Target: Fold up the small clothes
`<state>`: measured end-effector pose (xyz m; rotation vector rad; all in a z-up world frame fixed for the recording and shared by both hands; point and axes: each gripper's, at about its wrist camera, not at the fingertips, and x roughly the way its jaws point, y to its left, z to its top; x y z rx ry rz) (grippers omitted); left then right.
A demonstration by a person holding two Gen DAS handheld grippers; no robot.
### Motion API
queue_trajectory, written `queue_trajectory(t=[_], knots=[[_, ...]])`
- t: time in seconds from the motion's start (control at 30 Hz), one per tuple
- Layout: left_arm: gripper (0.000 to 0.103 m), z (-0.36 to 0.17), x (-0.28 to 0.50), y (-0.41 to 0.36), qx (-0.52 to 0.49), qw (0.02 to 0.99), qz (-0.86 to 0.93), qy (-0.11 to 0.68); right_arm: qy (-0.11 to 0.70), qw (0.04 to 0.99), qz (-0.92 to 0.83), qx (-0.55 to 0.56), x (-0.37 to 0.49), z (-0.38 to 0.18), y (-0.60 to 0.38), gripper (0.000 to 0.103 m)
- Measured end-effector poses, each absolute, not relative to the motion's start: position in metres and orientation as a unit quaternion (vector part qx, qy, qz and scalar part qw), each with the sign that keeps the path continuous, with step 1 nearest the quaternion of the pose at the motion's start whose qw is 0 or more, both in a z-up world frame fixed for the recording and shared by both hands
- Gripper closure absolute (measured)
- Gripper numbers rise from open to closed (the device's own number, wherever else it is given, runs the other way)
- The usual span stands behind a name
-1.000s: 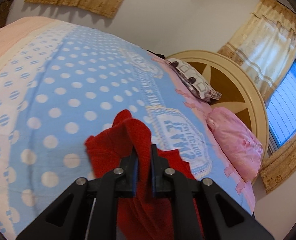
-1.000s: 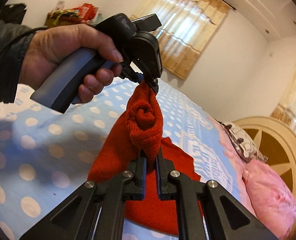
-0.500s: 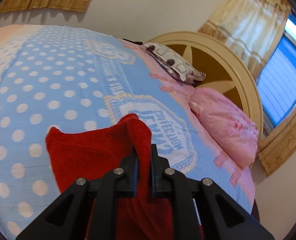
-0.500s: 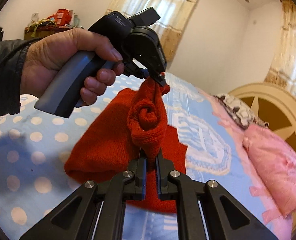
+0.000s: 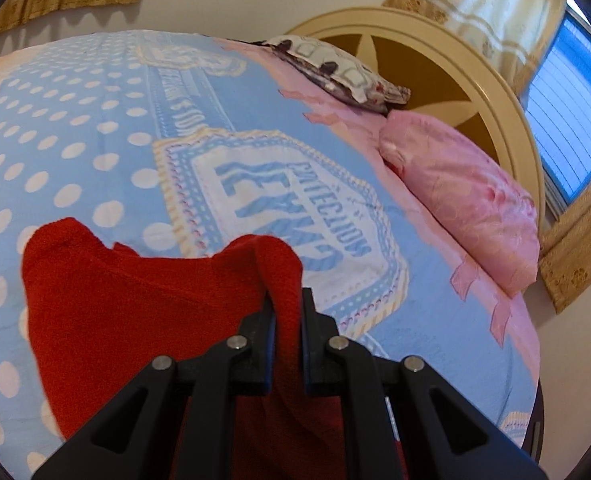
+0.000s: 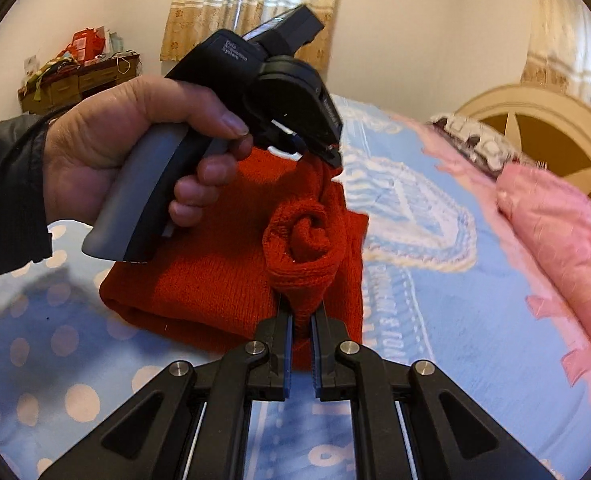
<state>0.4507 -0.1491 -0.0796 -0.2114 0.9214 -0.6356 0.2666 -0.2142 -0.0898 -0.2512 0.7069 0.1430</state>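
Polka-dot blue bedding covers the bed (image 5: 95,128), with a pink pillow (image 5: 463,200) by the headboard (image 5: 491,92). Toward its near edge lies a red knitted garment (image 6: 199,280); the left gripper (image 6: 329,156) and right gripper (image 6: 301,320) each have jaws clamped on a lifted fold of it.

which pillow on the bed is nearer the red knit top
The plain pink pillow. It lies closer to the red knitted garment than the pillow with the dark patterned cover, which sits farther up by the cream headboard.
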Motion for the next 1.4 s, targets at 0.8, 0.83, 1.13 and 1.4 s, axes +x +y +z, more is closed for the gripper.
queue_trajectory(t=[0.8,0.83,1.13,1.4], knots=[[0.036,-0.084,0.317,-0.069,0.019,0.907,-0.235,0.35,0.381,0.921,0.055,-0.055,0.278,-0.072,-0.26,0.059],[0.036,-0.089,0.316,-0.069,0.015,0.905,-0.233,0.356,0.38,0.922,0.058,-0.049,0.284,-0.069,-0.26,0.059],[0.034,-0.102,0.311,-0.064,0.005,0.904,-0.234,0.359,0.428,0.9,0.08,0.014,0.377,-0.074,-0.268,0.058],[0.031,-0.112,0.311,-0.064,-0.002,0.899,-0.244,0.362,0.456,0.886,0.077,0.027,0.4,-0.102,-0.27,0.083]])
